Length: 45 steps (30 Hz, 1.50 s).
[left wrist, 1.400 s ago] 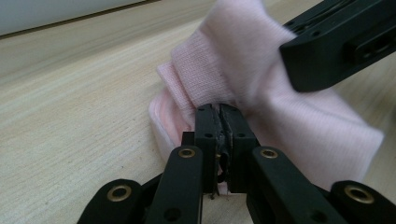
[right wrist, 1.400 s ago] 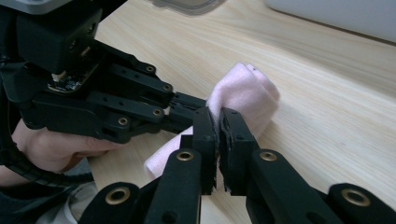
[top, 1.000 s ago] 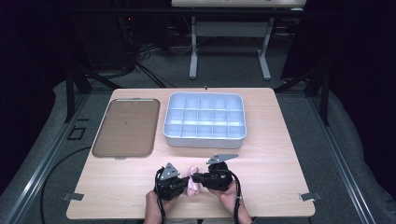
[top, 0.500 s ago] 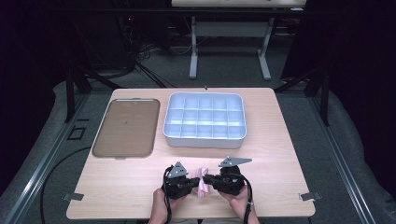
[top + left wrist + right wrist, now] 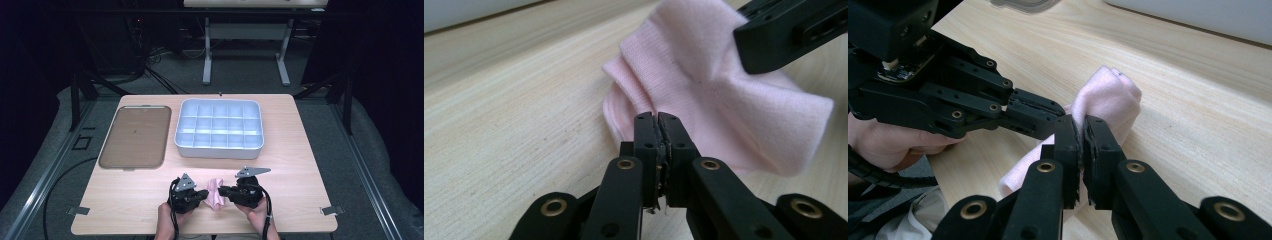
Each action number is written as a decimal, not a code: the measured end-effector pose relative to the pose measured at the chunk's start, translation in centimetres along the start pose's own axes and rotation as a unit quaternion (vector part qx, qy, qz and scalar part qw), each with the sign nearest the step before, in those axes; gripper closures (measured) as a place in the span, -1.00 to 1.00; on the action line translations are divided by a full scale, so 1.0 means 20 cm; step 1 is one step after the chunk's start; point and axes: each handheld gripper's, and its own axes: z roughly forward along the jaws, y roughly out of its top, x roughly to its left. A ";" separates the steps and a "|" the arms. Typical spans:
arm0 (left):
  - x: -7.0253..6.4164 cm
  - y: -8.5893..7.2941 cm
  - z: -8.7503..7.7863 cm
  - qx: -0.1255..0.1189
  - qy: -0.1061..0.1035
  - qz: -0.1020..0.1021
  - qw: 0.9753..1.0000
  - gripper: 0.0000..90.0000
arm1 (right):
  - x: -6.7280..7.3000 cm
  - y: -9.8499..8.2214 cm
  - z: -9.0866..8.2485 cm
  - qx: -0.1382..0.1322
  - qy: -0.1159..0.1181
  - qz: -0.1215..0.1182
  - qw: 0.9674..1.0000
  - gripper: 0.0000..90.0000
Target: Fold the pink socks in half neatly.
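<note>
Near the desk's front edge, at about 6 o'clock in the high view, the left claw (image 5: 202,195) and the right claw (image 5: 224,192) meet tip to tip over a small, soft pink knitted cloth (image 5: 215,197). Each claw is pressed together and pinching that cloth. From the left gripper view, the left claw (image 5: 657,118) has its two black jaws closed on a fold at the cloth's near edge, with the pink fabric (image 5: 719,100) spreading away toward 1 o'clock and lying on the wood. The right claw's black tip (image 5: 791,32) comes in at 2 o'clock and sits on the cloth's far side. From the right gripper view, the right claw (image 5: 1081,125) grips the cloth (image 5: 1105,100) where it bunches up, and the left claw (image 5: 1040,116) reaches in from 9 o'clock, touching the same bunch just beside it. A hand (image 5: 885,142) holds that gripper at 8 o'clock.

Farther out on the light wooden desk (image 5: 300,165), a pale grey plastic tray divided into many square compartments (image 5: 219,128) stands at 12 o'clock from the claws, well apart from them. A flat brown rectangular tray with rounded corners (image 5: 135,136) lies at 10 o'clock, just beside the grey tray.
</note>
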 end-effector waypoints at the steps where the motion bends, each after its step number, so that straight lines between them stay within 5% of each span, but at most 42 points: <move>1: 0.00 0.00 0.00 0.000 -0.002 -0.003 1.000 0.96 | 0.00 0.00 0.01 -0.003 0.004 0.002 1.000 0.90; 8: 0.02 -0.02 0.01 -0.006 -0.007 -0.014 1.000 0.98 | 0.01 0.05 0.11 0.018 0.022 -0.010 1.000 0.90; 18: 0.07 -0.04 -0.04 -0.014 -0.016 -0.043 0.999 0.95 | 0.03 0.06 0.19 0.032 0.017 -0.022 0.999 0.89; 23: 0.11 -0.05 -0.08 -0.026 -0.008 -0.052 0.998 0.94 | 0.05 0.07 0.22 0.031 -0.006 -0.036 0.999 0.89; 28: 0.12 0.00 -0.13 -0.040 -0.001 -0.037 0.998 0.92 | 0.08 0.08 0.25 0.047 -0.026 -0.063 0.997 0.89; 33: 0.08 0.12 -0.14 -0.043 -0.015 0.007 0.999 0.91 | 0.11 0.09 0.26 0.061 -0.039 -0.079 0.994 0.89; 38: 0.05 0.21 -0.08 -0.021 -0.023 0.041 0.999 0.92 | 0.11 0.09 0.26 0.064 -0.040 -0.079 0.994 0.88; 45: 0.07 0.21 0.01 0.014 -0.022 0.051 0.998 0.96 | 0.12 0.09 0.26 0.058 -0.048 -0.082 0.994 0.87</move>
